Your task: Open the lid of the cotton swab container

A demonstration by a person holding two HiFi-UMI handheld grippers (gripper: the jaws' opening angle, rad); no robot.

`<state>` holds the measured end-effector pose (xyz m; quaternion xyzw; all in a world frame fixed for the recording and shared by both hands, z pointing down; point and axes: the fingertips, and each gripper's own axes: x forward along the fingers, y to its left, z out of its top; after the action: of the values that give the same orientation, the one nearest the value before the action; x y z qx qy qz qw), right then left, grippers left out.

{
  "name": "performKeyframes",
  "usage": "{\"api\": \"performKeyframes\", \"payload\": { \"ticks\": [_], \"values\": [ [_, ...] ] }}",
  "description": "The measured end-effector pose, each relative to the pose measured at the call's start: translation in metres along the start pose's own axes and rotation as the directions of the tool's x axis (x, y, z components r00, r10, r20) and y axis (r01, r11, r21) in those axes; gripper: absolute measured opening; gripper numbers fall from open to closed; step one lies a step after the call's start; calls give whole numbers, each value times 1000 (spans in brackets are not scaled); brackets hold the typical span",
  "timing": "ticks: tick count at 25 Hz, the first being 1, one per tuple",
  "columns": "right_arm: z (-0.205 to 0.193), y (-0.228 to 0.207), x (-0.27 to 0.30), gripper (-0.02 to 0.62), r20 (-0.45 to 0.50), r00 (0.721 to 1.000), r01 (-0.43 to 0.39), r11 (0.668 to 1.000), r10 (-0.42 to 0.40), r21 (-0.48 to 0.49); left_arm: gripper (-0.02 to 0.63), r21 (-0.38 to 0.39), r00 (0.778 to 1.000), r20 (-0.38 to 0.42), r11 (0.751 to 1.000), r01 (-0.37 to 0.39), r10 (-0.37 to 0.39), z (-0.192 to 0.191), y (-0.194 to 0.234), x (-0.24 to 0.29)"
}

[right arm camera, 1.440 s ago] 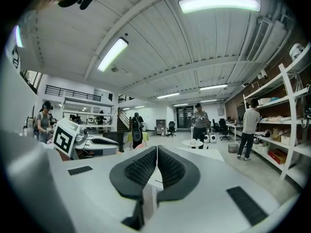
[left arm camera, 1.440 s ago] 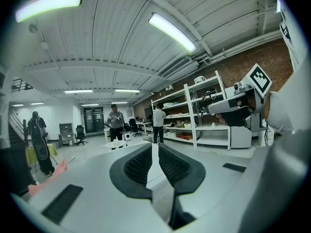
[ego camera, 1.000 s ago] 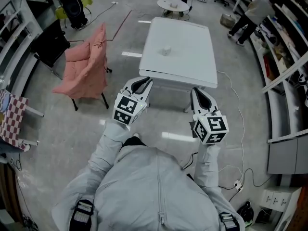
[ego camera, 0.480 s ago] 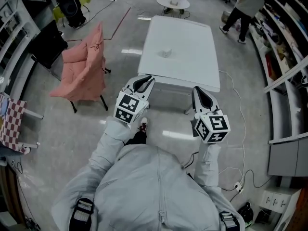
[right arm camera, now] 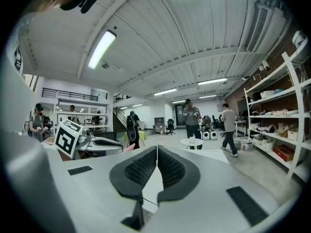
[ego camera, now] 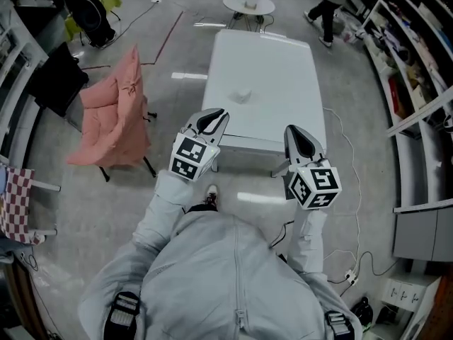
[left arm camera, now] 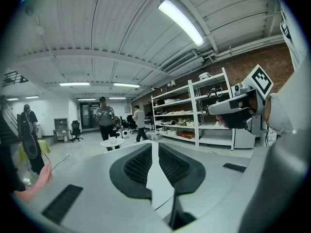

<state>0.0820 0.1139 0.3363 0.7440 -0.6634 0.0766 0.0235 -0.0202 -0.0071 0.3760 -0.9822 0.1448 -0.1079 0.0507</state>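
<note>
head view: person in a light grey jacket [ego camera: 233, 275] stands on the grey floor, at the near short end of the white rectangular table [ego camera: 283, 69]. small white cotton swab container [ego camera: 243, 95] sits on the tabletop, left of centre and closer to the near end, alone; lid state too small to tell.

left gripper [ego camera: 214, 117]: held in the air at the near table edge, well apart from the container. its own view [left arm camera: 153, 147] shows the two dark pads pressed together, nothing between them.

right gripper [ego camera: 296, 131]: held level with the left one, over the table's near right corner area. its own view [right arm camera: 156, 150] shows the pads closed tip to tip, empty.

each gripper view catches the other gripper off to the side.

surroundings: salmon-pink padded folding chair [ego camera: 113, 112] left of the table; small round white side table [ego camera: 248, 4] past the far end; metal shelving [ego camera: 417, 83] along the right wall; other people stand at the far end of the room.
</note>
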Motion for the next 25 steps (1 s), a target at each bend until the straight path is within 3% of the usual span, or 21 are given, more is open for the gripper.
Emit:
{"api": "performKeyframes", "payload": {
  "ticks": [8, 25],
  "values": [
    [6, -25, 69, 35, -41, 999, 26, 999, -26, 18, 54, -21, 999, -28, 999, 30, -31, -4, 54, 52],
    [-16, -60, 167, 35, -134, 990, 47, 998, -39, 53, 54, -86, 990, -101, 992, 87, -96, -45, 116, 133]
  ]
}}
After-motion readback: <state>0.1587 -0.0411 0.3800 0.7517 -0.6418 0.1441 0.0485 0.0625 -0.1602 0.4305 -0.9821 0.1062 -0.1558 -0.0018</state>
